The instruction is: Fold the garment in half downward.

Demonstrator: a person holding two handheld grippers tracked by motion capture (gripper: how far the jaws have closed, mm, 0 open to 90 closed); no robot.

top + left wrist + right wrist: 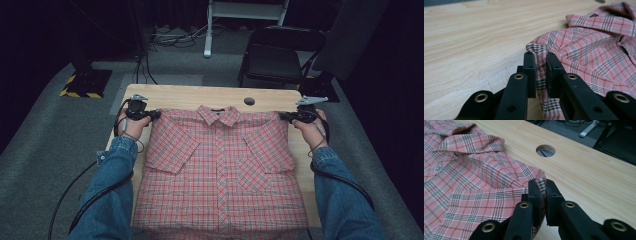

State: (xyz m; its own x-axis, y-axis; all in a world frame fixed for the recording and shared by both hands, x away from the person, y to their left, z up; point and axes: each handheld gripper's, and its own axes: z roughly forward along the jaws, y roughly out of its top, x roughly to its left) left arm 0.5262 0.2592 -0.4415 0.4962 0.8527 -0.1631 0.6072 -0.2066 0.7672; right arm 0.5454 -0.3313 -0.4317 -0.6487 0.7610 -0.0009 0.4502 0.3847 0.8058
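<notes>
Pink plaid short-sleeved shirt (220, 165) flat, face up, buttoned, collar toward the table's far edge.

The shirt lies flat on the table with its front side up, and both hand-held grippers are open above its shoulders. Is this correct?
Not quite. The shirt does lie front up on the table, but the grippers are not open: the left hand-held gripper and the right hand-held gripper are each shut on a shoulder fold, as the left and right gripper views show.

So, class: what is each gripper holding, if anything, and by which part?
Both hold the plaid shirt. The left gripper pinches one shoulder corner, the right gripper the other, with fabric clamped between each pair of jaws.
</notes>
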